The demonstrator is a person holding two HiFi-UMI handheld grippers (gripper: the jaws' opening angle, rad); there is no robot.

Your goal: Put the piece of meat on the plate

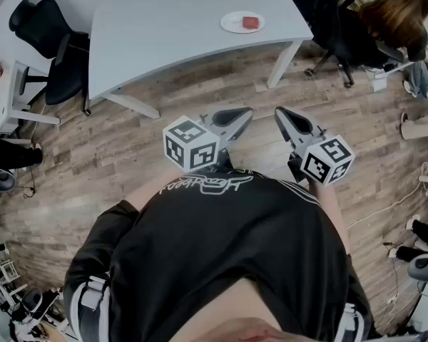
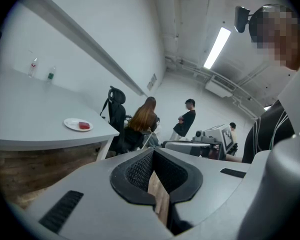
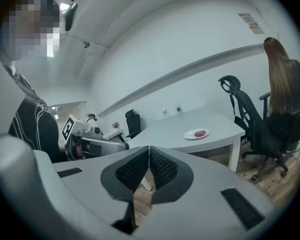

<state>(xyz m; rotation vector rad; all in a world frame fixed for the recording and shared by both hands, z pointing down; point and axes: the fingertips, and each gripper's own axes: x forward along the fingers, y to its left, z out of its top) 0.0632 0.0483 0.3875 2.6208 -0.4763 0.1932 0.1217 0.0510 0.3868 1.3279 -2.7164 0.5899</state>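
Observation:
A red piece of meat (image 1: 251, 22) lies on a white plate (image 1: 237, 24) near the right end of the grey table (image 1: 164, 20). Both grippers hover over the wooden floor, well short of the table, close to the person's chest. The left gripper (image 1: 247, 112) and the right gripper (image 1: 279, 111) point toward the table, side by side, each shut with nothing in it. In the left gripper view, the left gripper (image 2: 153, 152) has the plate (image 2: 73, 123) and meat (image 2: 84, 126) far off to its left. In the right gripper view, plate (image 3: 191, 134) and meat (image 3: 200, 133) lie beyond the right gripper (image 3: 149, 149).
Black office chairs stand left of the table (image 1: 53, 55) and at its right end (image 1: 332, 27), where a long-haired person (image 1: 396, 13) sits. Two bottles (image 2: 41, 70) stand at the table's far side. A table leg (image 1: 282, 63) faces me. Cables (image 1: 406, 191) lie on the floor at right.

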